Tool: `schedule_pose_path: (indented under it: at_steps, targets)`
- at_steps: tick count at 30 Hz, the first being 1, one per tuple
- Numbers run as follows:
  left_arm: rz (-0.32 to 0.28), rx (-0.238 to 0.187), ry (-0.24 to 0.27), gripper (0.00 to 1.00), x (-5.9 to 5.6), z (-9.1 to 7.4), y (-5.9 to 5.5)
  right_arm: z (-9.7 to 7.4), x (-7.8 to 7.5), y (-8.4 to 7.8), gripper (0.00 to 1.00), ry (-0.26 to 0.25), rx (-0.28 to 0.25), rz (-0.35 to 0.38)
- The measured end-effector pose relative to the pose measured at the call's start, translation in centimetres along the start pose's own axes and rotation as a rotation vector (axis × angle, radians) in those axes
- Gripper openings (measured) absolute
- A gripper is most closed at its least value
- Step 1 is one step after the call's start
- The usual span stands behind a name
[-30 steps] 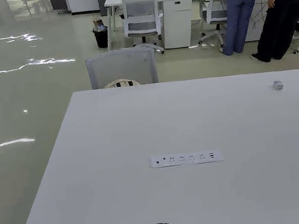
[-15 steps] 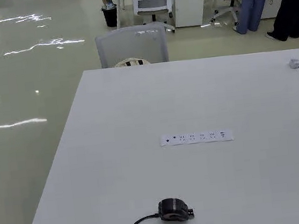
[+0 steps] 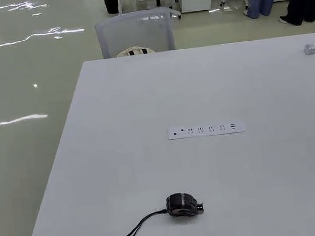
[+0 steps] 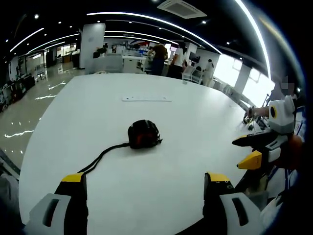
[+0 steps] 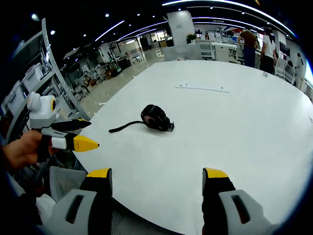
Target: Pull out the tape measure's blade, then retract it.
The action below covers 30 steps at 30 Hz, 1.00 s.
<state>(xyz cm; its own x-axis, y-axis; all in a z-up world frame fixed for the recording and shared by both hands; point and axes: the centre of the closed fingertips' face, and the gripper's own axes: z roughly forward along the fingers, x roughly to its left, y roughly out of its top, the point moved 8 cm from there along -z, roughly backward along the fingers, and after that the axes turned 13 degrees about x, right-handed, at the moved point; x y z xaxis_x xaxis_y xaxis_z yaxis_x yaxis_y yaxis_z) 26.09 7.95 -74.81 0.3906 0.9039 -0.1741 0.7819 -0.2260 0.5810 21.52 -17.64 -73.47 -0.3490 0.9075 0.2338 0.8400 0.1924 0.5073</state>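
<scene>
Claws gape empty, left claw [image 4: 145,181] and right claw [image 5: 157,174] alike, both short of the tape [image 3: 183,204]. It lies on the table [image 3: 256,84] on the near side of the strip [image 3: 206,129], well apart from it, with its strap [image 3: 137,229] trailing further off. The case is likely hard, dense and smooth: pinch across it with one claw and hook the blade tip with the other. The blade probably snaps back. A bin [image 3: 111,2] stands far beyond the strip, its contents unclear.
</scene>
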Motion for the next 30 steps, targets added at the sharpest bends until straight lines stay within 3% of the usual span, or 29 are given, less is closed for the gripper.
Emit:
schedule_pose_path:
  at_steps: [11, 20, 30]
  targets:
    - [-0.029, 0.012, 0.007, 1.00, 0.6, -1.0, -1.2, -0.6, 0.0, 0.0, 0.85, -0.007, 0.001, 0.008]
    - [-0.046, -0.002, 0.012, 1.00, 1.0, -2.1, -1.2, -1.5, 0.6, 0.5, 0.85, -0.003, -0.017, 0.006]
    - [-0.063, -0.002, 0.023, 1.00, 1.2, -2.9, -1.7, -1.6, 1.1, 0.0, 0.87, 0.003, -0.015, 0.012]
